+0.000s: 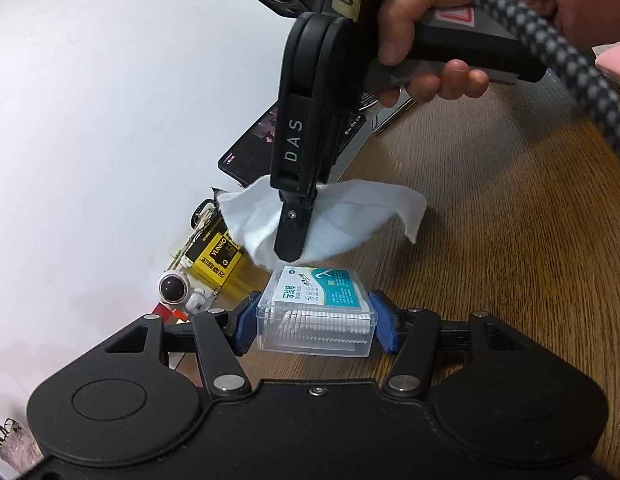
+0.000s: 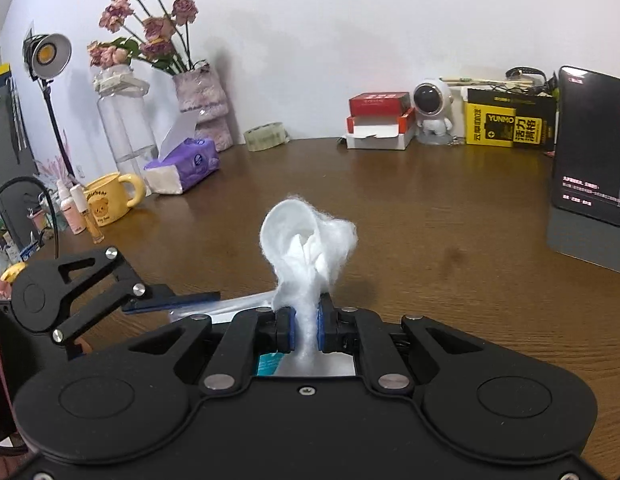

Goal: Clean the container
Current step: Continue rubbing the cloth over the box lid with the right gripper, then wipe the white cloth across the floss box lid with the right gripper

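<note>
While clamped flat, container point(image 1: 316, 314) lying crosswise, seemingly.

Clear plastic container point(image 1: 316, 316), fluffy cloth point(image 1: 334, 216)

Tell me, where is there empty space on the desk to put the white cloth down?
The wooden desk is bare in the middle, between the purple tissue pack and the dark tablet. The back edge is crowded: red-and-white box, astronaut figure, yellow box. The left corner by the yellow mug is full too.
</note>
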`<state>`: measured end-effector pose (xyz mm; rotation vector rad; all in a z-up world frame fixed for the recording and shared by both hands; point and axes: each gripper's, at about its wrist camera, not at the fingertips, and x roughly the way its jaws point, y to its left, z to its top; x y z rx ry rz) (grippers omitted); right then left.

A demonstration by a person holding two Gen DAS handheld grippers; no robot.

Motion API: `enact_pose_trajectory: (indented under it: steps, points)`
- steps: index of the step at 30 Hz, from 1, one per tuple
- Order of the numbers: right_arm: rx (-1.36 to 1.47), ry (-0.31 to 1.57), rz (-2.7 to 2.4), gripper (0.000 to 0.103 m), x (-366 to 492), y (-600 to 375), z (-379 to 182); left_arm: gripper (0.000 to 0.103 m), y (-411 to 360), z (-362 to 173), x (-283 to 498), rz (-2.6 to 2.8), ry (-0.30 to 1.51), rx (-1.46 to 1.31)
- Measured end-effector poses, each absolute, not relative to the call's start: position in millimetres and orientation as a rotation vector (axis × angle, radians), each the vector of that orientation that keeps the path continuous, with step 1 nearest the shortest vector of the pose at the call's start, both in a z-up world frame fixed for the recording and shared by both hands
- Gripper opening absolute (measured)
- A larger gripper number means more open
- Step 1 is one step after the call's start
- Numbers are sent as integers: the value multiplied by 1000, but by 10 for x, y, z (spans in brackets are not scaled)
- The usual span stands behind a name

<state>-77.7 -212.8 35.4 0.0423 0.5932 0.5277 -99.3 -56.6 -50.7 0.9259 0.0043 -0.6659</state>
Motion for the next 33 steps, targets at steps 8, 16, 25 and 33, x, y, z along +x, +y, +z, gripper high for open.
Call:
enact_pose_trajectory:
  steps: [8, 16, 25, 33]
  points:
    - [19, 687, 527, 10, -916, -2190, 149, 56, -513, -457, -1029, -665, 3, 926]
    - [44, 607, 546, 10, -904, -2142, 324, 56, -523, -515, -1026, -665, 3, 926]
    - [17, 677, 561, 10, -943, -2167, 183, 56, -536, -529, -1011, -665, 2, 927]
    - [11, 658, 570, 10, -1007, -2170, 241, 56, -463, -485, -1067, -665, 2, 926]
